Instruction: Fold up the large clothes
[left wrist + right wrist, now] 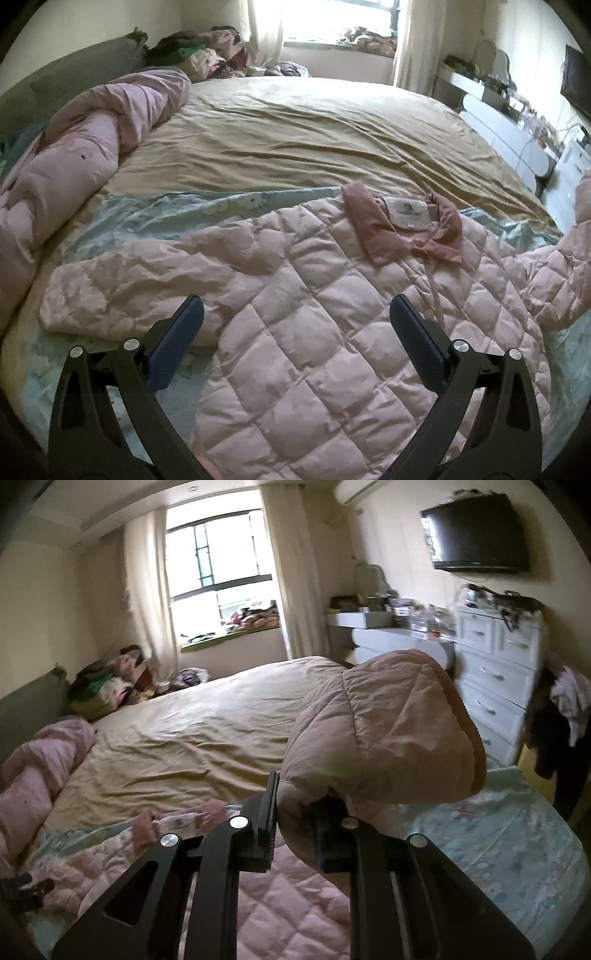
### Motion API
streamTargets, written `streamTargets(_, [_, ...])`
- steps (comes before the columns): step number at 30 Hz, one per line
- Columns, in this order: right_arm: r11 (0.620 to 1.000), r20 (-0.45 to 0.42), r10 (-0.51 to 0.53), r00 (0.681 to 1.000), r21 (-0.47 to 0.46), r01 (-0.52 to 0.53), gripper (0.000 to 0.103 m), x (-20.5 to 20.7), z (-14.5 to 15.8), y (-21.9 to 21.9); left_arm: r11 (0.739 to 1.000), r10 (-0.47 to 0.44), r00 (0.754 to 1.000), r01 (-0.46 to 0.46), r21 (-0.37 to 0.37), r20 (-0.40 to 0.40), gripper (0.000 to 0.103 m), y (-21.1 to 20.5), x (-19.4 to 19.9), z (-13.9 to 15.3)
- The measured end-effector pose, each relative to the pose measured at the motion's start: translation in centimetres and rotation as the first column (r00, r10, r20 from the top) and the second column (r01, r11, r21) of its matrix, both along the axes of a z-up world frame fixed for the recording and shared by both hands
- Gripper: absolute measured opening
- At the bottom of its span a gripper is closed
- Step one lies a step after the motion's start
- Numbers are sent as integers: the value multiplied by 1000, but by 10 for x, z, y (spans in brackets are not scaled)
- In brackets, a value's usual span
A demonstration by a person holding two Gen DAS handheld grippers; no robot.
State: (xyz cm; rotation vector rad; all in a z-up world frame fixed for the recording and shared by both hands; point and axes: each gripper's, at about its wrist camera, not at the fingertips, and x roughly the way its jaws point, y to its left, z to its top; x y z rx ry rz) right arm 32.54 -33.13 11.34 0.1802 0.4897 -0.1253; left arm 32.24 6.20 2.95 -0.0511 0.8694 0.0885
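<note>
A pink quilted jacket (317, 314) lies spread on the bed with its darker pink collar (406, 229) towards the window. Its left sleeve (122, 291) lies flat out to the left. My left gripper (295, 325) is open and empty, hovering low over the jacket's body near the left sleeve. My right gripper (299, 812) is shut on the cuff end of the jacket's right sleeve (380, 731) and holds it lifted above the bed. The lifted sleeve also shows at the right edge of the left wrist view (569, 258).
The bed has a tan sheet (314, 136) and a pale blue floral sheet (498, 830). A rolled pink duvet (74, 173) lies along the left. Clothes are piled by the headboard (107, 686). A white dresser (498, 679) stands to the right.
</note>
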Motion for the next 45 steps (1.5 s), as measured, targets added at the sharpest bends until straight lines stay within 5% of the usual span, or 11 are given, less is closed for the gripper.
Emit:
streamTargets(14, [973, -55, 225, 973, -31, -227, 15, 18, -39, 127, 998, 20, 1000, -21, -51, -15, 94, 35, -3, -9])
streamTargets(25, [928, -233, 351, 907, -39, -370, 16, 38, -142, 208, 991, 14, 996, -25, -132, -88, 94, 47, 2, -40])
streamTargets(29, [923, -272, 380, 884, 52, -381, 27, 35, -172, 211, 986, 17, 994, -35, -162, -111, 94, 49, 6, -50])
streamTargets(32, [922, -273, 386, 881, 140, -361, 47, 30, -178, 202, 983, 15, 992, -38, -182, -123, 94, 48, 9, -54])
streamTargets(35, [918, -257, 376, 890, 233, -321, 54, 25, -175, 184, 979, 13, 991, -39, -198, -130, 94, 48, 11, -57])
streamTargets(40, [907, -204, 376, 904, 281, -313, 53, 19, -161, 176, 971, 16, 990, -50, -233, -143, 94, 48, 14, -59])
streamTargets(43, [888, -187, 436, 880, 247, -388, 36, 14, -152, 191, 970, 22, 989, -57, -238, -144, 94, 50, 15, -57])
streamTargets(45, [875, -184, 476, 860, 200, -442, 34, 10, -151, 204, 973, 34, 990, -64, -220, -138, 94, 51, 15, -55])
